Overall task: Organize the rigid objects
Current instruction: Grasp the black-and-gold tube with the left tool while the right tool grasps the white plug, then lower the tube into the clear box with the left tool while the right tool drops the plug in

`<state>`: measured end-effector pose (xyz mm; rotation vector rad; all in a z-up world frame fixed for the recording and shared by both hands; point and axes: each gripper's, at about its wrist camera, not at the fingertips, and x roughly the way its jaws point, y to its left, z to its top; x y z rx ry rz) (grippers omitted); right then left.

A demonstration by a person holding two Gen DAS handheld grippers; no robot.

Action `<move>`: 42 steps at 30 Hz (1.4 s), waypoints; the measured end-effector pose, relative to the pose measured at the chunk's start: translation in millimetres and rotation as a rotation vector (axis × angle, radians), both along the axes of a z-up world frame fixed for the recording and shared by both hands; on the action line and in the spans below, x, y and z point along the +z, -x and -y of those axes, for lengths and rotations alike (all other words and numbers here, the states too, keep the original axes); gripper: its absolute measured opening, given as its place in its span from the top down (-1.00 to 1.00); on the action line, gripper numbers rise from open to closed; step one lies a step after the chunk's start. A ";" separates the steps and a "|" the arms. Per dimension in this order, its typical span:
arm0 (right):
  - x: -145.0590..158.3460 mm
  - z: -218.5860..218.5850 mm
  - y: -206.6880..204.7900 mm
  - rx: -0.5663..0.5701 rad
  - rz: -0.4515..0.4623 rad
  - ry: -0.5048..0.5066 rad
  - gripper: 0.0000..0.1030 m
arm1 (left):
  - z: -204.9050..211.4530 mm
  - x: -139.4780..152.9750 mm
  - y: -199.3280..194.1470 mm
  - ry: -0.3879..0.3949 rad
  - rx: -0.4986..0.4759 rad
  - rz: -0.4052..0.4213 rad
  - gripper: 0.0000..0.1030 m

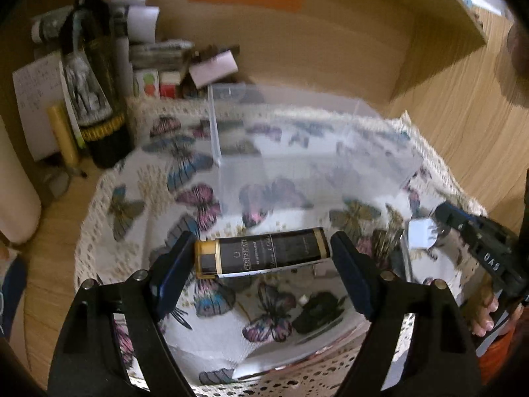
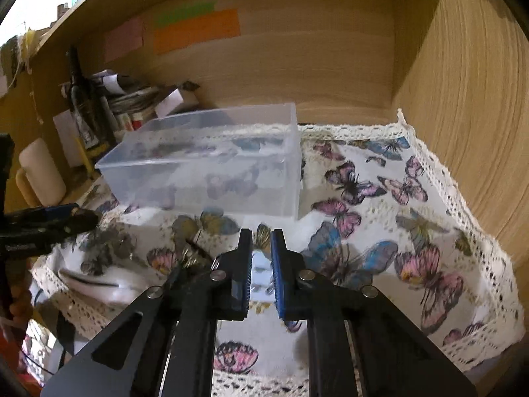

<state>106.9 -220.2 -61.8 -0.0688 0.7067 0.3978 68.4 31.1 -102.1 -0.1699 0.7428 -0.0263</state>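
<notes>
Fingers of the left hand-held gripper (image 1: 263, 258) clamped on either end of a dark gold-capped tube (image 1: 261, 256), held level above the butterfly cloth (image 1: 211, 340) near the bench's front edge, with a small dark object (image 1: 319, 311) lying on the cloth just below. Right hand-held gripper (image 2: 261, 264) nearly closed with only a narrow gap and nothing between its blue pads (image 2: 281, 274), hovering over the same cloth by the front edge. Farther back, clear plastic box (image 2: 211, 165) on the cloth toward the rear, then dark bottle (image 1: 96, 99) and stacked papers (image 1: 155, 53) in the bench's back-left corner.
</notes>
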 end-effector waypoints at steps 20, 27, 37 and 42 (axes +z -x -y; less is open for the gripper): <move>-30.5 -4.5 -24.2 0.010 -0.118 0.078 0.29 | -1.4 14.5 -5.8 -0.005 0.001 0.058 -0.59; 20.0 0.2 -23.5 0.005 0.019 0.020 0.29 | -1.0 35.1 -20.0 -0.026 -0.002 0.106 -0.59; 75.1 -28.2 -49.1 0.051 0.173 0.009 0.29 | 3.9 57.5 -61.5 -0.052 -0.007 0.117 -0.60; 65.7 -46.4 -73.6 0.084 0.121 0.012 0.29 | 10.5 48.4 -88.3 -0.056 -0.031 0.065 -0.60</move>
